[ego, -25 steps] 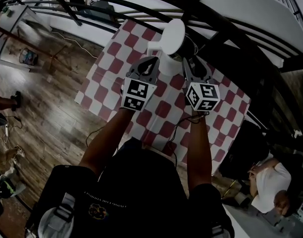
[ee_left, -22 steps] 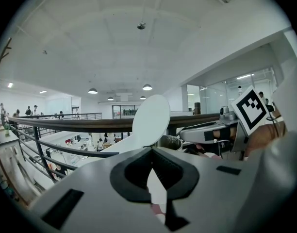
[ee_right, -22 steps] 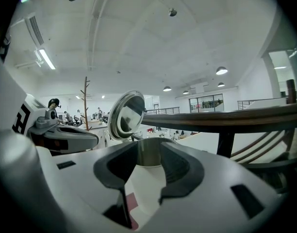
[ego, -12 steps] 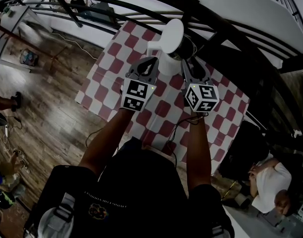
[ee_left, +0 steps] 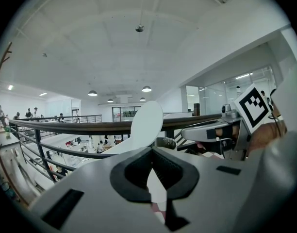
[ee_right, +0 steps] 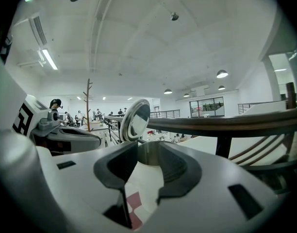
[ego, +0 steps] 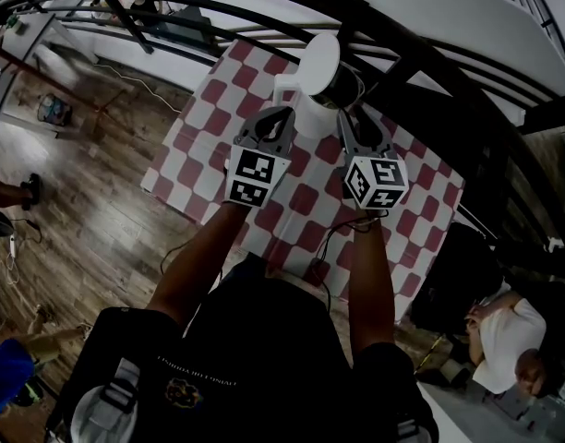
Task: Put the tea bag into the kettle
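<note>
A white kettle [ego: 310, 111] stands at the far side of the red and white checkered table [ego: 198, 148], its round lid [ego: 321, 59] tipped up and open. My left gripper [ego: 282, 114] sits against the kettle's left side with its jaws shut and nothing seen between them. On the kettle's right, my right gripper [ego: 357, 118] has its jaws slightly apart and empty. The right gripper view looks over the steel mouth of the kettle [ee_right: 148, 153] and the lid's underside [ee_right: 135, 119]. The left gripper view shows the lid [ee_left: 147, 125] from outside. No tea bag shows in any view.
A dark railing [ego: 407, 49] runs just behind the table, with an open hall far below it. A black cable [ego: 330, 238] trails across the cloth toward me. Wooden floor [ego: 89, 210] lies to the left. A seated person [ego: 504, 340] is at the lower right.
Both grippers stay beside the kettle; the right one has edged slightly to the right. The kettle and its open lid have barely shifted.
</note>
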Demonstrator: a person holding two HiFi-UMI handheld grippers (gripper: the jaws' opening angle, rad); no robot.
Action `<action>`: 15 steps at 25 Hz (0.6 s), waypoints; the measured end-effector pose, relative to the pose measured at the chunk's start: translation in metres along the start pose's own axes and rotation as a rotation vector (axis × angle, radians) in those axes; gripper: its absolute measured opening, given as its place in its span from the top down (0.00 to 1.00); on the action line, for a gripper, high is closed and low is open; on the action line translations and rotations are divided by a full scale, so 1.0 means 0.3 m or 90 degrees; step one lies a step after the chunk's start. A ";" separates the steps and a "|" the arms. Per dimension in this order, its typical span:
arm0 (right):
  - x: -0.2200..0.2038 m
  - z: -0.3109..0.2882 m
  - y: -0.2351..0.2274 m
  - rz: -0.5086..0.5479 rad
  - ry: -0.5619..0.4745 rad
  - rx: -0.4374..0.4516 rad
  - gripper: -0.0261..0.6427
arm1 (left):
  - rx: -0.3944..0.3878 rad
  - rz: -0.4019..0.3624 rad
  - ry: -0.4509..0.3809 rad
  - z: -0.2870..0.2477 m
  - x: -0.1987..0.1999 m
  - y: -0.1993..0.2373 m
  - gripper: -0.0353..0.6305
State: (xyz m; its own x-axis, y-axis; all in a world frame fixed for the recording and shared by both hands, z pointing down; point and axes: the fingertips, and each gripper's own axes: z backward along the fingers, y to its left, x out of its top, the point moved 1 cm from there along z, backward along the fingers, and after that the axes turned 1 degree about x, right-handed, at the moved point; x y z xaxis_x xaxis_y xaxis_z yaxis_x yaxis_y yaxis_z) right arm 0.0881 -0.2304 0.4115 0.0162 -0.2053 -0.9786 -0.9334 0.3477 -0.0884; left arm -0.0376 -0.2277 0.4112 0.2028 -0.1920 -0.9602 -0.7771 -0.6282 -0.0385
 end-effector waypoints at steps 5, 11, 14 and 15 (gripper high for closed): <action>0.004 0.011 0.015 0.002 -0.001 0.000 0.76 | 0.001 -0.001 -0.001 0.018 -0.002 0.002 0.94; 0.036 0.023 0.039 0.009 -0.016 0.007 0.76 | 0.005 0.001 -0.004 0.034 0.001 0.013 0.94; 0.103 0.035 0.077 0.036 -0.059 0.018 0.92 | 0.009 0.002 -0.005 0.048 0.002 0.024 0.94; 0.130 0.037 0.093 0.048 -0.075 0.023 0.93 | 0.011 0.003 -0.006 0.053 0.003 0.029 0.94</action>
State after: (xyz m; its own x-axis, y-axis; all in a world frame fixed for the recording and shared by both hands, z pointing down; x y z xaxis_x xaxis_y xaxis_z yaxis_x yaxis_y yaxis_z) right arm 0.0666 -0.2185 0.3686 -0.0090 -0.0697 -0.9975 -0.9199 0.3917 -0.0191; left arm -0.0537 -0.2215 0.4057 0.1940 -0.1879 -0.9628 -0.7886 -0.6137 -0.0391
